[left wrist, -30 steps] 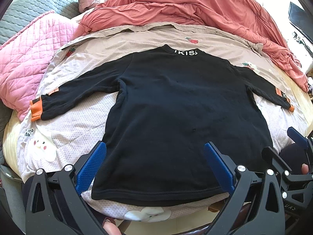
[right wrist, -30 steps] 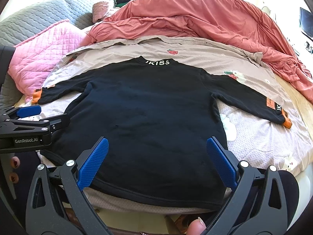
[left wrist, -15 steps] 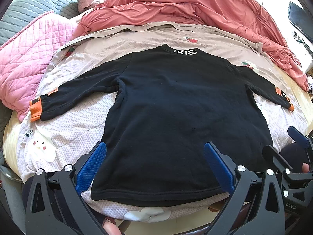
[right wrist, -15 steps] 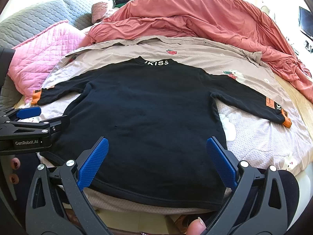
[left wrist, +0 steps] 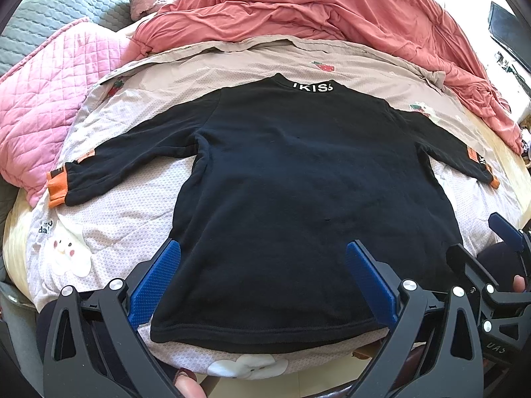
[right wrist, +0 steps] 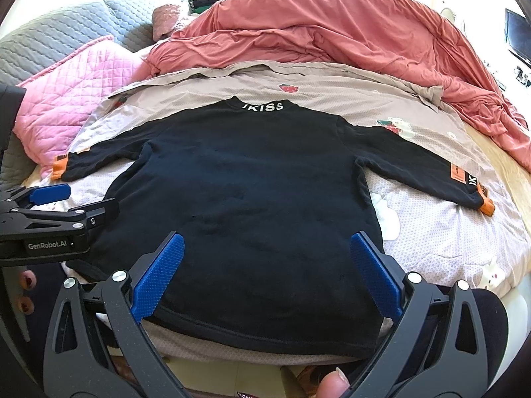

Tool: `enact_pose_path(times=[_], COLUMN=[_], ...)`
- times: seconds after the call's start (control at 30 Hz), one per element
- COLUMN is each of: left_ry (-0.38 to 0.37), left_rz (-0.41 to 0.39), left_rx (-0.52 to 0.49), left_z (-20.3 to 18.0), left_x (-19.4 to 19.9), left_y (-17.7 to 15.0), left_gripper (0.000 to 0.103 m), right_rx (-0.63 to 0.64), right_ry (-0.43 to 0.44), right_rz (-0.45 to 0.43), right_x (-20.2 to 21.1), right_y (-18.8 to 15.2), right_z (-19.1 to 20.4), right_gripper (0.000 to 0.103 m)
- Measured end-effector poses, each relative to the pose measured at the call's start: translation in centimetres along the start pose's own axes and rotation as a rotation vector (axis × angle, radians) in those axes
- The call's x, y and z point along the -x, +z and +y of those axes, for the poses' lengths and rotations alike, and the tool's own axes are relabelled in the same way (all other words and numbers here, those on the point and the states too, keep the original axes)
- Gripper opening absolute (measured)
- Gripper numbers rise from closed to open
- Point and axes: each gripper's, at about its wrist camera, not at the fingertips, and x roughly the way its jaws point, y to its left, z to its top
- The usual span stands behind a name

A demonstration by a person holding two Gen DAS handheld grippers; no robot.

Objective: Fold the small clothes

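A small black long-sleeved shirt (left wrist: 298,205) (right wrist: 252,192) lies flat on the bed, collar with white letters at the far side, hem toward me, both sleeves spread out with orange cuffs (left wrist: 57,188) (right wrist: 485,204). My left gripper (left wrist: 262,278) hovers open over the hem's left half, nothing between its blue pads. My right gripper (right wrist: 265,272) hangs open over the hem's right half, also holding nothing. Each gripper shows at the edge of the other's view.
The shirt rests on a pale printed sheet (left wrist: 109,232) (right wrist: 441,242). A pink quilted pillow (left wrist: 36,106) lies to the left. A rumpled salmon duvet (left wrist: 315,10) fills the back. The bed's near edge runs just under the hem.
Almost nothing differs; both grippers stay open over the hem, with only a slight drift of the view.
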Motion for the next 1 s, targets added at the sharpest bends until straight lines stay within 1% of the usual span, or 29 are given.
enact_pose_path(times=[0.2, 0.47, 0.53, 0.67, 0.77, 0.83, 1.0], left_ry=[0.004, 0.006, 0.003, 0.008, 0.008, 0.005, -0.012], left_rz=[-0.004, -0.01, -0.005, -0.021, -0.02, -0.024, -0.034], left_rx=[0.003, -0.004, 0.0, 0.011, 0.018, 0.023, 0.032], left_z=[-0.2, -0.7, -0.8, -1.0, -1.1, -1.3, -1.8], left_x=[-0.4, -1.6, -2.0, -2.6, -3.3, -3.6, -4.6], left_y=[0.9, 3.0, 3.6, 5.1, 6.2, 7.0, 9.3], left_gripper=[0.099, 0.099, 0.099, 0.099, 0.099, 0.099, 0.099], right_rx=[-0.026, -0.061, -0.062, -0.063, -0.087, -0.095, -0.155], right_ry=[-0.011, -0.03, -0.04, -0.058, -0.047, -0.058, -0.056], right_rz=[0.0, 0.0, -0.002, -0.012, -0.013, -0.014, -0.057], right_x=[-0.6, -1.9, -2.4, -3.6, -4.8, -5.6, -7.0], right_y=[1.2, 3.5, 4.6, 6.7, 8.5, 9.7, 12.9], right_z=[-0.7, -3.1, -3.8, -5.1, -6.1, -6.4, -7.3], right_gripper=[0.095, 0.095, 0.095, 0.095, 0.095, 0.095, 0.095])
